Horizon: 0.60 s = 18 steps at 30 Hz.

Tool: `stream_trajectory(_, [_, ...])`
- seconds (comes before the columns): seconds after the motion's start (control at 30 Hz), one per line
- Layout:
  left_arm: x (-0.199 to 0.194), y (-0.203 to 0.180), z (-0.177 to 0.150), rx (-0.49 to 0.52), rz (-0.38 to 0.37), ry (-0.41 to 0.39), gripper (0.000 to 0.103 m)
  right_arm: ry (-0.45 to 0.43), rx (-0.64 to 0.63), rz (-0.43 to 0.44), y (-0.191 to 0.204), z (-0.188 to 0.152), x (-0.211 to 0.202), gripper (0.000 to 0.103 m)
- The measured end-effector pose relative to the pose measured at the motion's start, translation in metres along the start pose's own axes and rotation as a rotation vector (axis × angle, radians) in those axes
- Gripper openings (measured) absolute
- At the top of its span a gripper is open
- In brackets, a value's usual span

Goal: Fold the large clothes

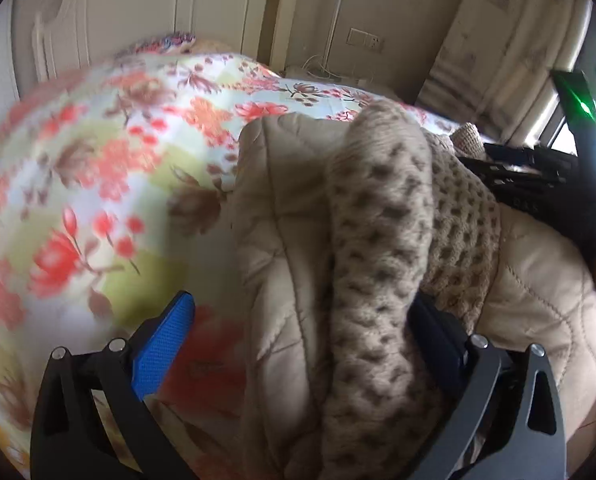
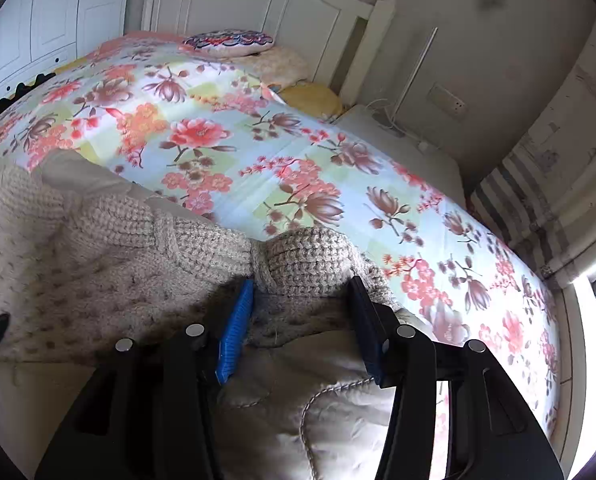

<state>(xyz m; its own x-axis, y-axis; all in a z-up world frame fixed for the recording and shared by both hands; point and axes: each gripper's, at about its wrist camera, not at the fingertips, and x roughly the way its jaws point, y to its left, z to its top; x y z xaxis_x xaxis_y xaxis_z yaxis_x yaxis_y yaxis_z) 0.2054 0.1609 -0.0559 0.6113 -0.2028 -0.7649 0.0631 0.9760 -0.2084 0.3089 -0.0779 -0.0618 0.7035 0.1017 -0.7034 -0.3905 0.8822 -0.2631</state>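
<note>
Two grippers on my rig. My left gripper point(image 1: 298, 344) has its jaws spread wide with a bunched fold of the knit jacket point(image 1: 377, 240) between them; right pad touches it, left pad apart. My right gripper point(image 2: 303, 320) pinches the jacket's knit cuff point(image 2: 305, 256). Jacket lies on the floral bedspread point(image 2: 258, 140), near the bed's right edge.

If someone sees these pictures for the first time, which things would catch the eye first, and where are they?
The bright floral bedspread dominates, covering the bed up to the white headboard. Next comes the beige knitted cardigan with quilted lining, bunched between the blue-padded fingers of the left gripper. At the bed's near edge, the right gripper has a knitted fold of it between its fingers.
</note>
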Motion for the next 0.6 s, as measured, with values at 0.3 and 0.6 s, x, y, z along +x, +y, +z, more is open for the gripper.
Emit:
stream_trajectory(0.3, [0.002,0.008,-0.005,-0.013,-0.073,-0.010,0.101,-0.044,0.289,0.311,-0.042,-0.092,-0.091,0.099])
stream_trajectory(0.6, [0.009,0.010,-0.008,-0.051,-0.093,-0.050,0.101,-0.038,0.495,0.586,-0.041,-0.140,-0.087,0.099])
